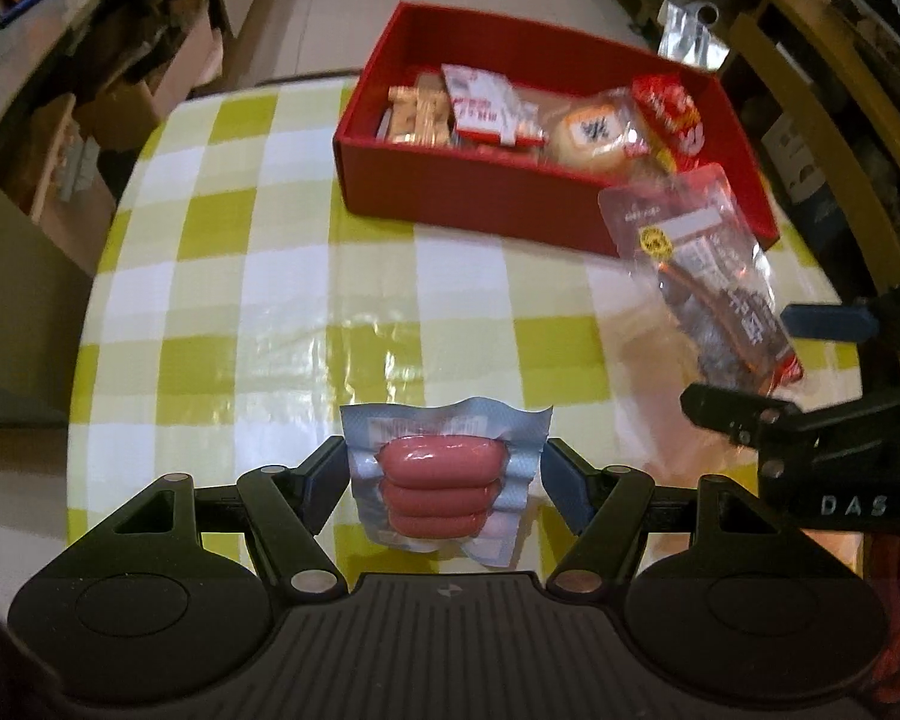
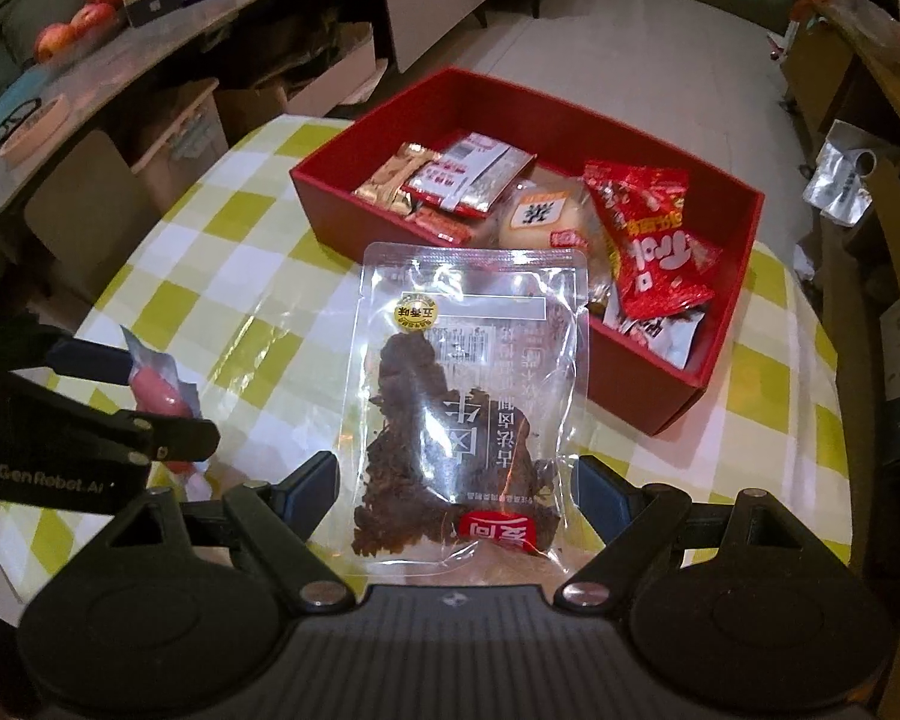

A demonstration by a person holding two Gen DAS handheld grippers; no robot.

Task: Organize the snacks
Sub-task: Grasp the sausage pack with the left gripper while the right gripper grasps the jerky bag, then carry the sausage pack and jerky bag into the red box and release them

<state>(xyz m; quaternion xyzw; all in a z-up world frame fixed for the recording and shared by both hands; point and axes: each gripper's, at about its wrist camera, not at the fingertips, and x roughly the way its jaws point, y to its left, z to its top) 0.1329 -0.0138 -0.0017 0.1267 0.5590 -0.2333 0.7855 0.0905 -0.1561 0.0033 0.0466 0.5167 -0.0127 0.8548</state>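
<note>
A table (image 1: 258, 276) in a yellow-and-white checked cloth is carrying a red box (image 2: 660, 384) that is holding several snack packets. Nearer the cameras, the right gripper (image 2: 456, 492) is clamping a clear jerky pouch (image 2: 468, 396) by its side edges, raised in front of the box, while the left gripper (image 1: 444, 480) is pinching a sausage pack (image 1: 441, 480) above the cloth.

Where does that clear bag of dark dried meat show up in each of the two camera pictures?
Left wrist view: the jerky bag hangs at the right, held by the right gripper.
Right wrist view: it fills the centre, between that gripper's own fingers.
Shared landmark: the red box, behind the bag in both.
</note>
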